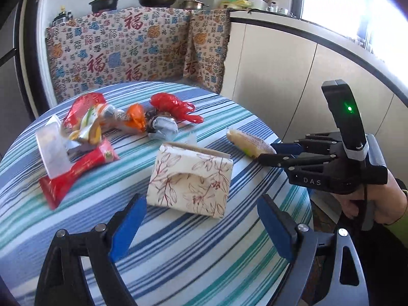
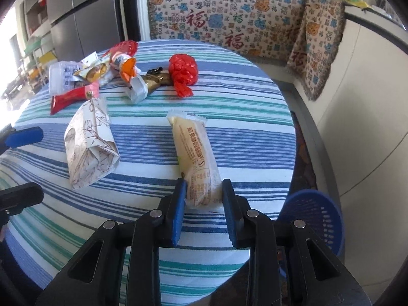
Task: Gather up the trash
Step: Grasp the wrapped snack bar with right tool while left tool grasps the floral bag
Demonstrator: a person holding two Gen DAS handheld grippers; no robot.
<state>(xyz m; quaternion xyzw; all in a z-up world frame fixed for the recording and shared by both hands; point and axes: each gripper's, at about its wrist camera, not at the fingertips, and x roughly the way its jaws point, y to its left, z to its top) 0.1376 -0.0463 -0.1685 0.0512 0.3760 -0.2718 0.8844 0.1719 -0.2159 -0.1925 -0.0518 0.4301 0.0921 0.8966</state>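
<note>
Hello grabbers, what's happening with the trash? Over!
Right gripper open around yellow wrapper. Left gripper open, near floral paper bag. Nothing blocking.

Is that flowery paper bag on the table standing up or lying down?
Standing up. The paper bag rests on its folded bottom on the striped table, its open top edge uppermost.

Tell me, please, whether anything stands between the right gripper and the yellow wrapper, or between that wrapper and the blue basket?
Nothing visible does. The right gripper already straddles the near end of the yellow wrapper, and the blue basket stands just past the table edge to its right.
</note>
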